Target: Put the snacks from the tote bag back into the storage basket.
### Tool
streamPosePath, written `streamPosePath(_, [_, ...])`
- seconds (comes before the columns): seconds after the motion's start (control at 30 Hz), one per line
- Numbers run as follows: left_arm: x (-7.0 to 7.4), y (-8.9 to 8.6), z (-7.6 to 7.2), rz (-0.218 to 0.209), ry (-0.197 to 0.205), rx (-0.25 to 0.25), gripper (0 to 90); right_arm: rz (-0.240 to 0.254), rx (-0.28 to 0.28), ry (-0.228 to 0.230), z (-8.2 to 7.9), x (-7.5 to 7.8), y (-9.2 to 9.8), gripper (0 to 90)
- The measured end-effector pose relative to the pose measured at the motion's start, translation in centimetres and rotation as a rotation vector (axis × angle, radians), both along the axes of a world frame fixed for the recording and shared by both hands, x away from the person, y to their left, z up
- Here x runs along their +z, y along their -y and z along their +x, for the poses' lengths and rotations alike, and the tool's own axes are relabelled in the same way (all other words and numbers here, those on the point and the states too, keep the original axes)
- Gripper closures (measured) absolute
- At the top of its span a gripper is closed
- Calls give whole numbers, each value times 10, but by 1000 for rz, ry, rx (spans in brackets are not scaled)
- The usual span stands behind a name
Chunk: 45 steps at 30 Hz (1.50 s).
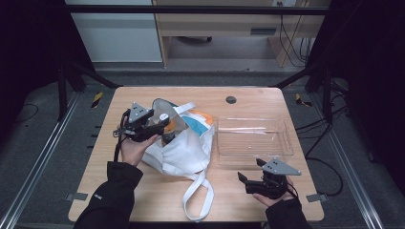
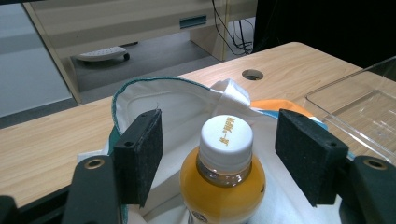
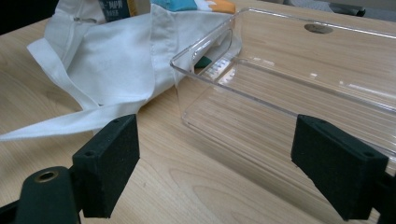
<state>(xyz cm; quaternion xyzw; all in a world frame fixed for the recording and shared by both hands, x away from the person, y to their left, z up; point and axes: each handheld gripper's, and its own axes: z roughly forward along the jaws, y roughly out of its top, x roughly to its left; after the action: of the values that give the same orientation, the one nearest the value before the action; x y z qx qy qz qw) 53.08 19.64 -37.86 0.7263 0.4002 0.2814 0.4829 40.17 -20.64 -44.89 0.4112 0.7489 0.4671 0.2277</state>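
Orange drink bottle (image 2: 222,173) w/ white cap stands upright inside the white cloth bag (image 1: 184,150), near the bag's mouth. Left gripper (image 2: 219,156) sits at the bag opening, jaws wide either side of the bottle, pads not touching it. Clear plastic tray (image 1: 282,150) lies just right of the bag. Right gripper (image 3: 233,170) hovers near the tray's front edge, apart from the bag, jaws wide, nothing betw. them.

Both arms in black sleeves, small pale label on the left one. Left tool (image 1: 165,121) and right tool (image 1: 249,171): black bodies, grey three-cornered top plates, black cables. Square black foam pads (image 2: 140,156) on black arms, brass-ringed screw holes near each pad.
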Motion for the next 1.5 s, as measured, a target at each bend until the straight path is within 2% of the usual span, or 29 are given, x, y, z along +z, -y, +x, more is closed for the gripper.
streamPosePath(0.13, [-3,2,3,21,-11,6,318,-3,0,-8,-2,-1,2,151])
streamPosePath(0.27, [-5,2,6,11,-9,12,326,-6,-2,-10,-3,-2,3,152])
streamPosePath(0.57, [-14,6,9,50,-18,8,366,-11,-13,-17,-7,-3,7,154])
streamPosePath(0.67, [-16,8,10,33,-11,10,408,-11,-11,-23,-7,-4,8,154])
streamPosePath(0.8, [-21,12,10,49,-12,6,472,-7,-14,-26,-7,-4,8,154])
streamPosePath(1.03, [-23,15,10,40,0,2,558,-7,-12,-32,-6,-6,8,154])
streamPosePath(1.5, [-23,16,9,17,1,25,584,-7,-15,-49,-5,-8,8,154])
